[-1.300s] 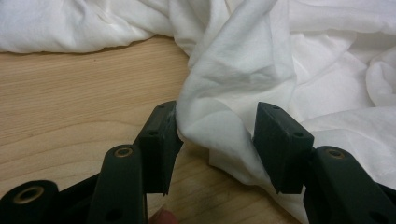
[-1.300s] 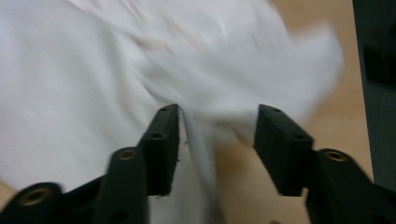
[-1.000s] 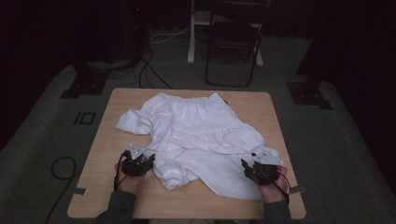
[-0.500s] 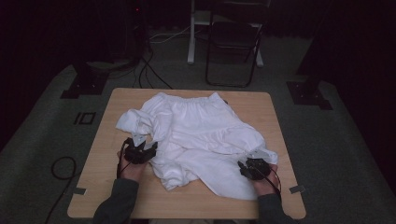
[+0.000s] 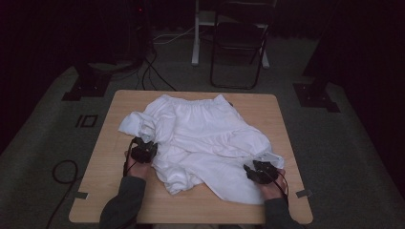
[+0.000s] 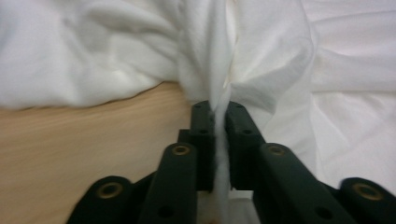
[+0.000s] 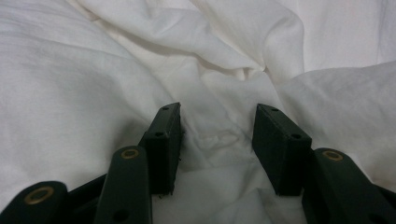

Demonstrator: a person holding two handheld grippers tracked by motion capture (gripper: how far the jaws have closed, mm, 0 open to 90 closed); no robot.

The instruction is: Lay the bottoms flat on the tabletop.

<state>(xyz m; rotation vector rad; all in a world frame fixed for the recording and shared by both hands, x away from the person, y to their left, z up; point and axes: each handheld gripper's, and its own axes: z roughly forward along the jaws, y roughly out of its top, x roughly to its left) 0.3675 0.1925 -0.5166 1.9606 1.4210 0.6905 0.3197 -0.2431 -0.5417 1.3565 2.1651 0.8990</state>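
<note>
White garment [image 5: 200,138], plain, no print; gathered waistband same white. Looks slightly creamy in folds in right gripper view [image 7: 224,60].
Table [image 5: 267,109] light tan wood, faint grain.
Left gripper [image 6: 217,116] black, brass-coloured rivets on arms. Right gripper [image 7: 217,128] same black, same brassy rivets.
Sleeves [image 5: 124,202] dark grey.
Floor [image 5: 47,129] dull grey carpet, black cables across it.
Chair [image 5: 239,45] black frame, behind table. Post [image 5: 197,33] beside it white.
Background pretty much black.
</note>
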